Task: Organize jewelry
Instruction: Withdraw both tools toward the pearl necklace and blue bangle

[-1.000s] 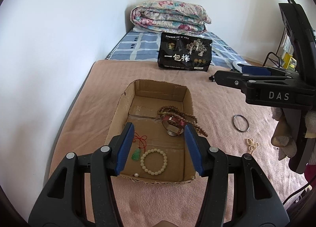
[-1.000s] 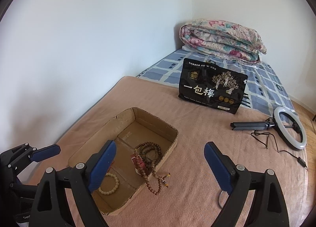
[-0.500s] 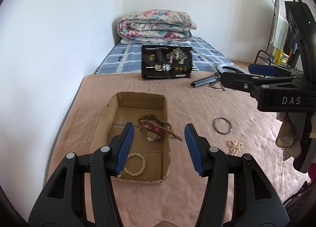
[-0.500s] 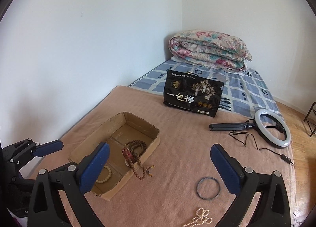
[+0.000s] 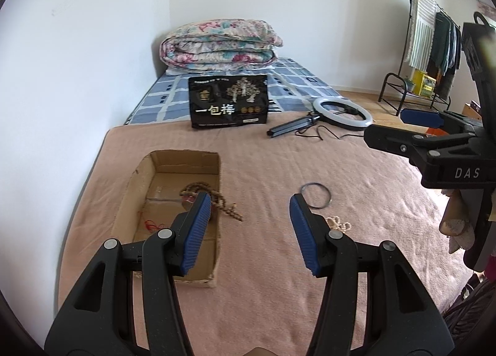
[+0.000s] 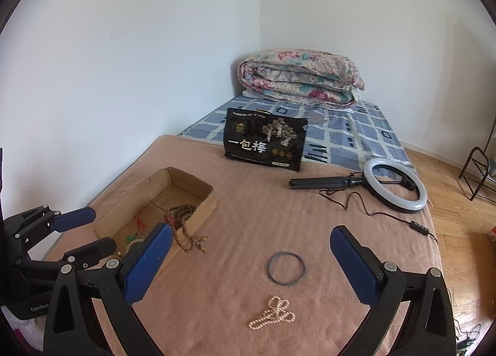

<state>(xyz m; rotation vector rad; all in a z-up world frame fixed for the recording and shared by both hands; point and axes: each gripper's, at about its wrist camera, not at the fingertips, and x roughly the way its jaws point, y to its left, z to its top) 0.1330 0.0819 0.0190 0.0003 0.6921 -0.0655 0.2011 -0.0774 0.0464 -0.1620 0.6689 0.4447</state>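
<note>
Now both jaws open, empty: left gripper (image 5: 249,224), right gripper (image 6: 249,258); risk: thin bangle (image 6: 285,268) slips flat on blanket (image 6: 248,201), pearl strand (image 6: 272,314) snags, brown beads (image 6: 184,232) hanging over box (image 6: 203,201) edge fall out

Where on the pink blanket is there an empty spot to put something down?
Bare blanket lies between the cardboard box, the black bag and the ring light. It is crowded nearer the right gripper, around the dark bangle and pearl strand, and beside the box where brown beads spill over its wall.
</note>
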